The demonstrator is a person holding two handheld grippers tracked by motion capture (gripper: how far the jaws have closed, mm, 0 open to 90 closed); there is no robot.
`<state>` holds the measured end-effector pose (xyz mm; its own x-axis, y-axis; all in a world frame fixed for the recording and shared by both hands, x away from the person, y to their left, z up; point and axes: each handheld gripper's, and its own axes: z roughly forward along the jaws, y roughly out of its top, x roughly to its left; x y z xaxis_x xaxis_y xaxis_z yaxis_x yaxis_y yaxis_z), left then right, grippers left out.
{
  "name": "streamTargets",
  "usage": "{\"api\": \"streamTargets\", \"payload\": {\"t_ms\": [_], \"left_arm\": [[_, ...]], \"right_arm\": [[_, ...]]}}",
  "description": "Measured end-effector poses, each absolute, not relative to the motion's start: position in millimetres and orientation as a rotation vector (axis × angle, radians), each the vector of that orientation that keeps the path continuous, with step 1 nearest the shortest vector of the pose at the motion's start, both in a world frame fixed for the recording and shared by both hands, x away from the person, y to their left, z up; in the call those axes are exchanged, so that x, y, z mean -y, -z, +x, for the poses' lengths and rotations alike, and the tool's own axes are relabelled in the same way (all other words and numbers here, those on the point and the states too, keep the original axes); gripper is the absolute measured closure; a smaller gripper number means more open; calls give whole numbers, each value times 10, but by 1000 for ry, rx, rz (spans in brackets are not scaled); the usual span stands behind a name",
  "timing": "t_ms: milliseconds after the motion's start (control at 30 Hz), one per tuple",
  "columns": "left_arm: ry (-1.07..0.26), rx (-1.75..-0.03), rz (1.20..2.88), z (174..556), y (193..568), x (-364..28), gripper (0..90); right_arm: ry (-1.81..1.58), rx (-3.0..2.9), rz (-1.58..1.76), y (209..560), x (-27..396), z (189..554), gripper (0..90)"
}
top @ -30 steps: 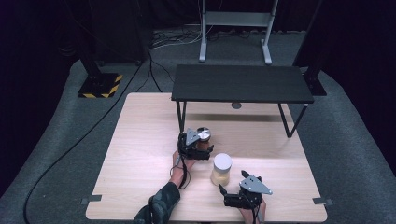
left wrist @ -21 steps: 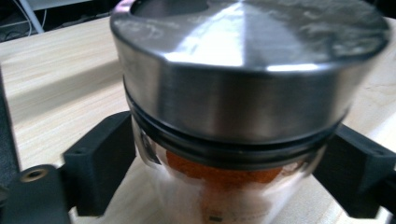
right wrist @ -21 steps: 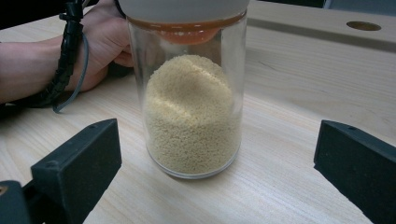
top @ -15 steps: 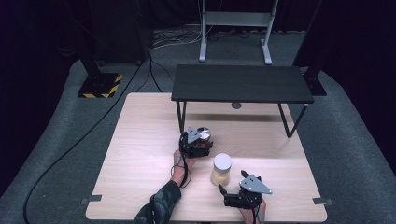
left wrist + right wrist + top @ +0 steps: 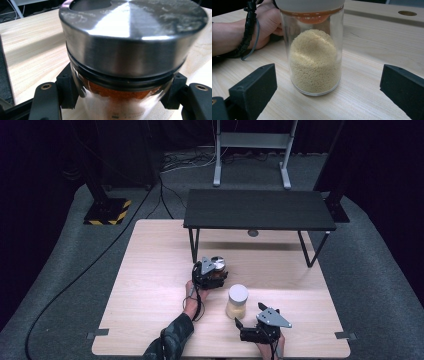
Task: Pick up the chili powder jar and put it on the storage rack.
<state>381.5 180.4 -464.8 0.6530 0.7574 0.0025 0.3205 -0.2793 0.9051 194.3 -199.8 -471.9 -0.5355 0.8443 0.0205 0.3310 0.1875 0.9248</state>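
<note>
The left hand-held gripper (image 5: 214, 271) sits on the worktop (image 5: 150, 270), left of centre, with the person's left hand (image 5: 191, 296) behind it. Its jaws have just been closing, and now they clamp a metal-lidded jar (image 5: 130, 62): in the left gripper view the black pads press on the glass from both sides, just under the broad steel lid. Orange-brown powder shows through the glass between the pads. The jar stands upright on the wood at the far end of this gripper, toward the low black shelf (image 5: 257, 210).

To the right of that gripper and slightly nearer the person stands a second jar, the grain jar (image 5: 237, 301), upright, with a pale lid and filled a good way up with fine yellow grains. It is close beside the left gripper but apart from it.

Further right and nearest the person, the right hand-held gripper (image 5: 245, 325) rests on the worktop with its jaws spread wide. In the right gripper view the grain jar (image 5: 314, 55) stands ahead of the jaws, centred between them, and neither pad touches the glass. Beyond that jar, at the left of that view, lies the left hand with its cable.
</note>
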Motion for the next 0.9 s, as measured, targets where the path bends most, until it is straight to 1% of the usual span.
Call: {"api": "streamTargets", "payload": {"t_ms": [900], "left_arm": [[-529, -861, 1863, 3822, 4612, -1872, 312]], "right_arm": [[-1333, -1975, 1095, 4711, 2004, 1958, 0]]}}
